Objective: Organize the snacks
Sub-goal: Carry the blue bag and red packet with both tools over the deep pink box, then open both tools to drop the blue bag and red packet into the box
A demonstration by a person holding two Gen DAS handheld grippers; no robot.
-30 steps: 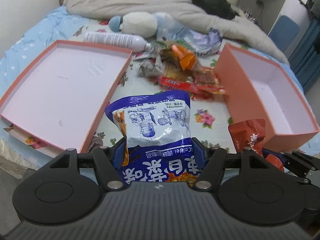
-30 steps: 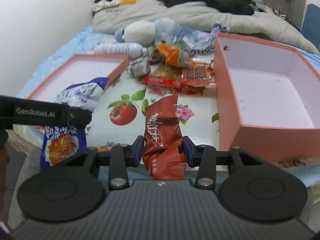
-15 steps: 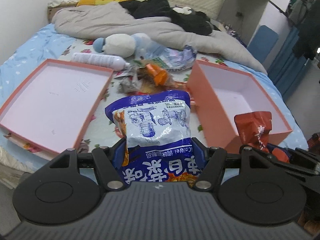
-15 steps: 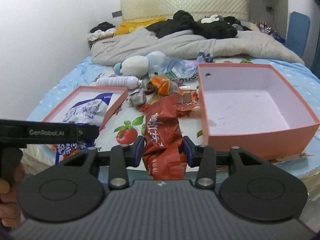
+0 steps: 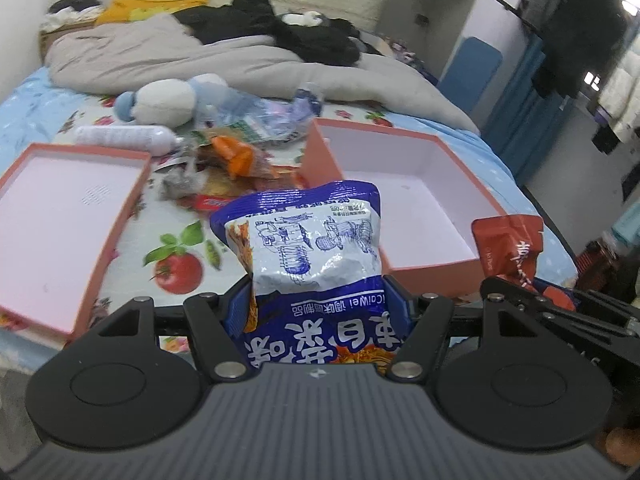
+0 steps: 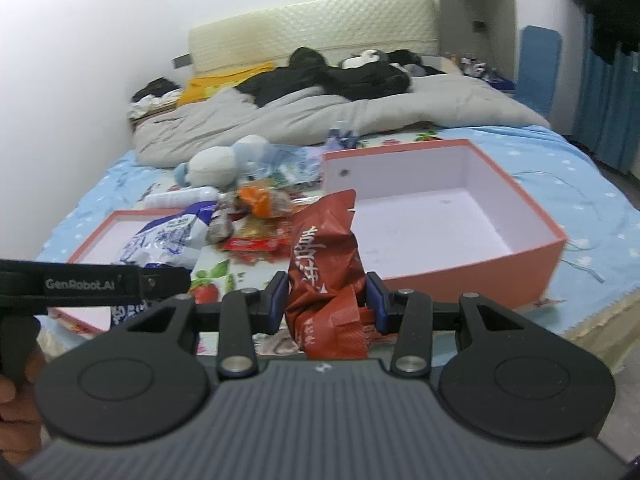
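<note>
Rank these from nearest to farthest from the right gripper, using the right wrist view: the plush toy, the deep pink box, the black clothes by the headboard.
1. deep pink box: just ahead, right.
2. plush toy: mid-bed, left.
3. black clothes: far end, by the headboard.

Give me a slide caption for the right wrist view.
Right claw grips a red snack packet before an open pink box.

Blue-and-white snack bag (image 5: 308,248), red packet (image 6: 324,264), salmon-pink boxes (image 6: 472,276), fruit-print sheet (image 5: 176,264).

Home bedroom: bed (image 6: 568,184) with padded headboard (image 6: 312,36), rumpled grey duvet (image 6: 360,116), plush toy (image 6: 212,166).
</note>
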